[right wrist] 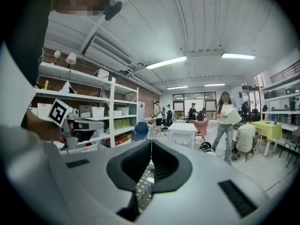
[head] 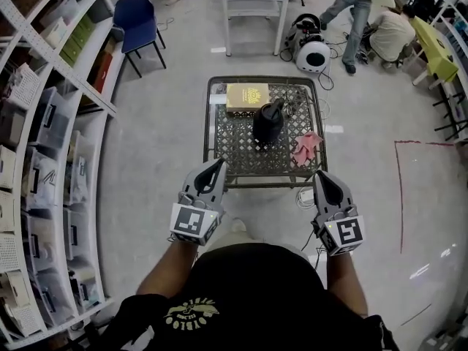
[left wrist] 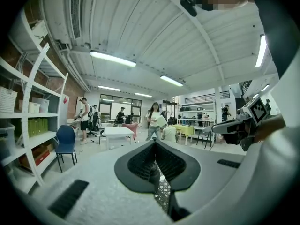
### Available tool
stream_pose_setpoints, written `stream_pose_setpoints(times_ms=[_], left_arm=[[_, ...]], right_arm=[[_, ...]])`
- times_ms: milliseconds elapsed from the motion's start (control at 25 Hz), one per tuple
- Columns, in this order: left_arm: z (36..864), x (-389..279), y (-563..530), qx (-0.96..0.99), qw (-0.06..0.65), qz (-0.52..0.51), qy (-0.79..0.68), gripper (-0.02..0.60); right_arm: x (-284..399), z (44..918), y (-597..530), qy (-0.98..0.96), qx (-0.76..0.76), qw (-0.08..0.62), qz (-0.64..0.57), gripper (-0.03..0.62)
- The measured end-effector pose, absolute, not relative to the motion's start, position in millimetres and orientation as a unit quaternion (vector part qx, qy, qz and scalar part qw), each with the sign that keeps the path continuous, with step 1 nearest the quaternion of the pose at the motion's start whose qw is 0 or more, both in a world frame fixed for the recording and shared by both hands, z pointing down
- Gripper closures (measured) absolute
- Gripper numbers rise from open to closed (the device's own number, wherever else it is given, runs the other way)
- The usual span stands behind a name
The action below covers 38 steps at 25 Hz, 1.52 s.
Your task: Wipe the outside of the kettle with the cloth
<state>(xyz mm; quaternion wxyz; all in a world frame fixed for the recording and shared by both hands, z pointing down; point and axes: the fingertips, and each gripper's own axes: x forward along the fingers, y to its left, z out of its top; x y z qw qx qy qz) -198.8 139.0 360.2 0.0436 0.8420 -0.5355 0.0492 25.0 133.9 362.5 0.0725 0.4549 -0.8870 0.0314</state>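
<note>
Black kettle (head: 268, 121): is standing upright near the middle of the metal lattice worktop (head: 232, 149), untouched and well ahead of both grippers.
Pink cloth (head: 307, 147): is lying crumpled on the worktop just beside the kettle, on its right, toward the near right corner.
Yellowish box (head: 247, 97): is sitting behind the kettle at the far side of the worktop.
Left gripper (head: 218, 164): is hovering at the worktop's near edge, its fingers pressing together with nothing between them.
Right gripper (head: 320, 175): is hovering just off the near right corner, short of the cloth, its fingers likewise closed and empty.
Step in hand: the person seems to be approaching the worktop; the cloth is not yet picked up and no wiping is under way.
Next move: this is probably calling for the right fingers to open, come down over the cloth and pinch a fold of it. The left gripper could be steadying the kettle, since a push from wiping might slide or tip it.
</note>
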Motion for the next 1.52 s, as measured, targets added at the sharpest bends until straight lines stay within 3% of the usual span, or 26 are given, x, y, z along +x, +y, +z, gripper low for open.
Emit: stream_pose_setpoints(times_ms=[800,1520], left_arm=[[387,-208,94,0.856,0.078,0.047,-0.510,0.575],[441,-186,1,0.839,0.109,0.125,-0.519,0.575]], right_arm=[[15,369,95,-0.873,0.478,0.092,0.036,0.583],[30,413,-19,-0.890,0.440,0.099,0.072,0.583]])
